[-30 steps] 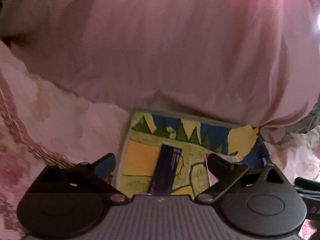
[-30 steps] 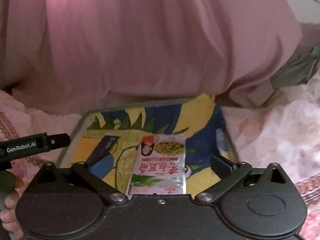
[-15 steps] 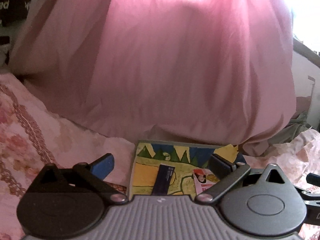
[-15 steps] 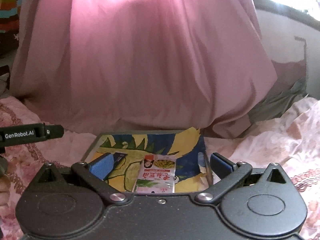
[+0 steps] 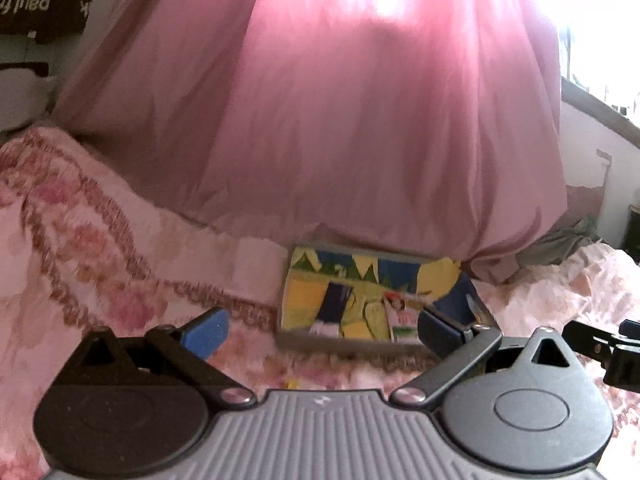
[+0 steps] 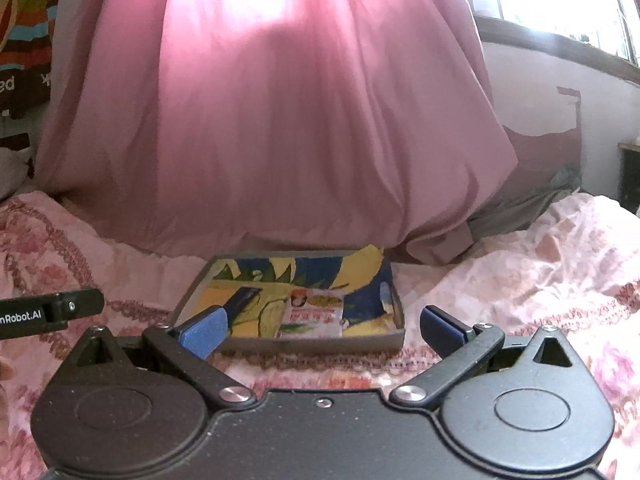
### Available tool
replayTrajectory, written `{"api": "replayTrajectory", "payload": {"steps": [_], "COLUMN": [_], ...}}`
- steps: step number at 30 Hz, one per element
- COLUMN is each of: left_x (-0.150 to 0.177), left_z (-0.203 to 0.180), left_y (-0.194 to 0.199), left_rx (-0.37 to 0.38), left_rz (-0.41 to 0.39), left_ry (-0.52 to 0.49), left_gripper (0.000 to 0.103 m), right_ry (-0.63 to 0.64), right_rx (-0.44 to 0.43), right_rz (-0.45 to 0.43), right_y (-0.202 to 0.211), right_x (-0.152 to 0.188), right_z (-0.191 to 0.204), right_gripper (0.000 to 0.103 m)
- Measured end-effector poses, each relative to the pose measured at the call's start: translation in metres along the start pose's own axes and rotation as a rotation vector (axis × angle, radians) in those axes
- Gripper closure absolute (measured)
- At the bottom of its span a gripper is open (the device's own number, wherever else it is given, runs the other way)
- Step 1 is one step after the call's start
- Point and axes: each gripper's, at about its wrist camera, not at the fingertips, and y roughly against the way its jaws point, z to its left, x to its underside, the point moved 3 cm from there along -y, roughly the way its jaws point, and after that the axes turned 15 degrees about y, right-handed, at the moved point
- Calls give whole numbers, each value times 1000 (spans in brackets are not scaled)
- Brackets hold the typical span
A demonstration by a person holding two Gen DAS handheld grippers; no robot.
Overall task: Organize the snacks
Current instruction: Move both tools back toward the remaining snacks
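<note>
A pink curtain (image 6: 280, 120) fills the upper half of both views, hanging down to a bed covered by a pink floral bedspread (image 6: 540, 264). Just below the curtain's hem, in the centre of the right wrist view, a shallow tray (image 6: 304, 345) with a yellow, green and blue cartoon lining sits on the bedspread. Inside it lie two snacks side by side: a white-and-red snack packet (image 6: 314, 314) right of centre and a dark, narrow snack bar (image 6: 242, 295) to its left. The left hand-held gripper (image 5: 322, 328) sits low in its frame with its blue-padded fingers spread wide and nothing between them; the right hand-held gripper (image 6: 320, 326) is likewise spread apart and empty, framing the tray's near edge. Judging by this, both visible snacks are already in the tray and neither tool carries anything, so the sorting looks largely or wholly done; no loose snacks show on the bedspread, though much of the bed lies outside the views.
</note>
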Motion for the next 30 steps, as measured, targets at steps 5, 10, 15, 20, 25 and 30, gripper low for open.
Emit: {"api": "replayTrajectory", "payload": {"steps": [5, 10, 15, 20, 25, 30], "left_x": [21, 42, 57, 69, 77, 79], "left_z": [16, 31, 36, 31, 28, 29], "left_y": [29, 49, 61, 65, 69, 70], "left_rx": [-25, -65, -92, -123, -133, -139], "left_rz": [15, 76, 128, 152, 164, 173], "left_ry": [-9, -6, -23, -99, -136, -140], "left_gripper": [0, 0, 0, 0, 0, 0], "right_ry": [-7, -11, -19, -26, -17, -20], "right_rx": [7, 9, 11, 6, 7, -6], "right_rz": [10, 57, 114, 189, 240, 263], "right_y": [25, 43, 53, 58, 59, 58], "right_x": [17, 36, 53, 70, 81, 86], "right_z": [9, 19, 28, 36, 44, 48], "right_gripper": [1, 1, 1, 1, 1, 1]}}
